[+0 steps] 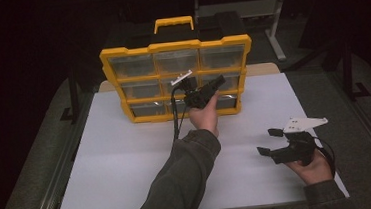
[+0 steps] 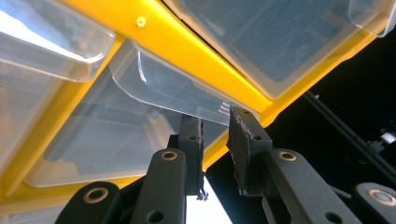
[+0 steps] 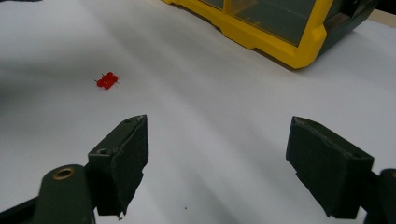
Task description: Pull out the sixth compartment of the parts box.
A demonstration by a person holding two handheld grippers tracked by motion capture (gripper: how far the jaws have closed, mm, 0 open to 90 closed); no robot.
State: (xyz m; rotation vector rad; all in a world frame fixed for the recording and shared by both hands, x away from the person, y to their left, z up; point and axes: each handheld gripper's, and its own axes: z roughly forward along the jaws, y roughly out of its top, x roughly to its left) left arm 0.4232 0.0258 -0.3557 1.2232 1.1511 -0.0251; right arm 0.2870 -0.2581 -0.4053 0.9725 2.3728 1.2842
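While the yellow parts organizer (image 1: 177, 80) stands upright at the far side of the white counter (image 1: 127, 154), the left gripper (image 1: 207, 90) is pressed up to its front at the right end of the lower rows; in the left gripper view its jaws have drawn nearly together around the clear lip of a transparent drawer (image 2: 177, 88), one pad behind the lip and the other in front, though a thin gap shows beside the front pad, so whether the lip is truly pinched I cannot tell for certain; I judge it a grip just being taken; the drawer sits flush in its yellow frame, so as far as the pictures show it has not been pulled out; the right gripper (image 1: 272, 141) rests low over the near right part of the counter, well apart from the organizer, its jaws wide apart with nothing between them; in the right gripper view a small red part (image 3: 107, 80) lies loose on the bare counter ahead of those jaws and to their left, near but not touched; judged from this, the work is at an early stage: the reach to the drawer is made and the hold on its lip about settled, while the pull to open it, and any handling of the red part by the idle gripper, are left to do
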